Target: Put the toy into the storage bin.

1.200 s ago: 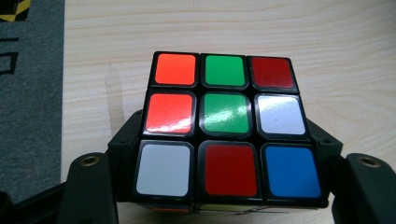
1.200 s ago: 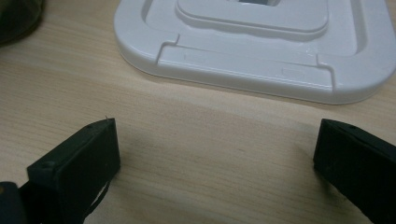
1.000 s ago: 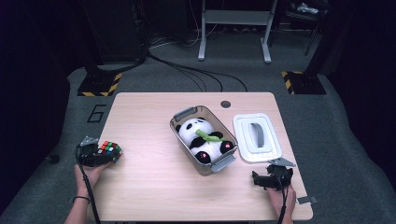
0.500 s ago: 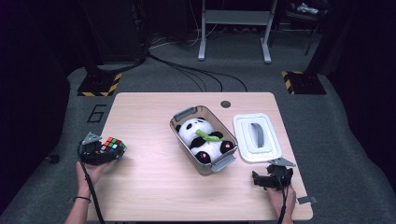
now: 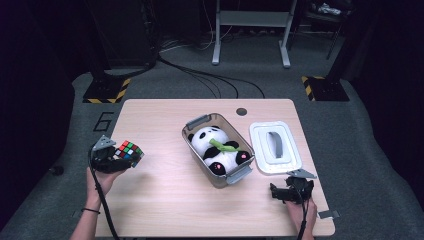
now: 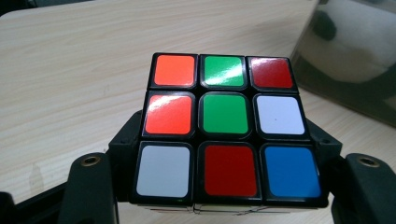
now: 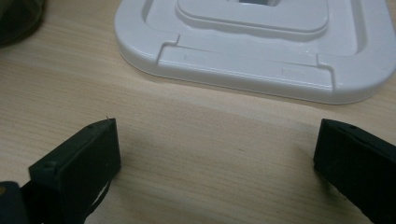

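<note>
Left hand-held gripper (image 5: 116,159): at the near-left edge of the table (image 5: 165,200), jaws clamped on two opposite sides of the puzzle cube (image 6: 226,128).
Puzzle cube: held between the left jaws, above the left part of the table, well apart from the bin; the face toward the gripper camera showed orange, green, dark red in the far row, orange, green, white in the middle row, white, red, blue in the near row.
Right hand-held gripper (image 7: 215,154): at the near-right corner of the table, jaws wide apart with bare wood between them, holding nothing.
Lid (image 7: 261,42): white, flat on the table, just beyond the right jaws and right of the bin.
Bin (image 5: 197,123): clear, grey handles, mid-table, set at a slant.
Panda toy (image 5: 217,150): lying inside the bin, a green piece across its front.
</note>
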Motion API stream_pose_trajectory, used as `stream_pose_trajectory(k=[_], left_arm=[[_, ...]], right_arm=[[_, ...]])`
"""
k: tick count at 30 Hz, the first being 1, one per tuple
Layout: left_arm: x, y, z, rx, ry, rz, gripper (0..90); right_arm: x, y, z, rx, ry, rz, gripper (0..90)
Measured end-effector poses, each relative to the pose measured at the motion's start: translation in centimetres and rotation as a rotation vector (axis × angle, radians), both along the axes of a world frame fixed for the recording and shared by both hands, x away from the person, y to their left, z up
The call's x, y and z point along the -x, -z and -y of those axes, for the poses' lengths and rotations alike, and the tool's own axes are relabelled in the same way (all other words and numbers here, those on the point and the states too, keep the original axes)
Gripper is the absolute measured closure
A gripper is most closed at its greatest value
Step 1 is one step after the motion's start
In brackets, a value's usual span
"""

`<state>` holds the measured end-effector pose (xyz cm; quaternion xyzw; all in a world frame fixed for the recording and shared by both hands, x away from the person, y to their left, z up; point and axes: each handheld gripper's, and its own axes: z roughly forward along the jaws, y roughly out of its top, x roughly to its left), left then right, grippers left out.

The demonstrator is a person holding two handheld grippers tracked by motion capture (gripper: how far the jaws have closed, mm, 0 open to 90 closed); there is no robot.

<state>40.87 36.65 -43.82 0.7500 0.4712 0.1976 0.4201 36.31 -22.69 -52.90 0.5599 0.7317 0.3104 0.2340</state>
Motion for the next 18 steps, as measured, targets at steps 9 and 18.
stream_pose_trajectory(k=[9,18], left_arm=[[0.2,-1.8,1.5,0.004,0.039,0.026,33.9],[0.1,-3.5,3.2,0.002,0.091,0.044,33.9]], right_arm=[[0.0,0.0,0.0,0.000,0.000,0.001,0.0],[0.0,0.0,0.0,0.000,0.000,0.001,0.0]])
